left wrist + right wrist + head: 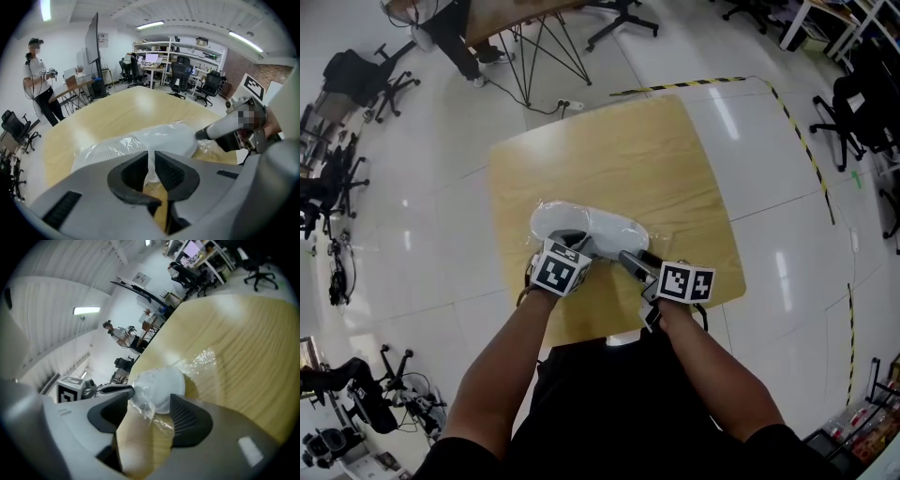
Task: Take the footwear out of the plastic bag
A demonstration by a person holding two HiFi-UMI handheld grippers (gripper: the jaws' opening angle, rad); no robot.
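Note:
A white shoe [600, 223] lies inside a clear plastic bag [546, 217] near the front of the wooden table [619, 141]. In the left gripper view my left gripper [151, 161] is shut on a thin fold of the plastic bag [117, 146], with the shoe [173, 138] just beyond. My right gripper [152, 397] stands open at the shoe's [159, 380] other end. A crinkled edge of the bag [140, 404] lies loose between its jaws, close to the left finger. In the head view the left gripper [570, 240] and the right gripper [630, 259] sit side by side at the shoe's near side.
The table's front edge [675, 314] lies just under my hands. Office chairs [366, 80] ring the floor, and a trestle desk [539, 28] with a person [455, 37] stands beyond the far edge. Yellow-black tape [684, 84] marks the floor.

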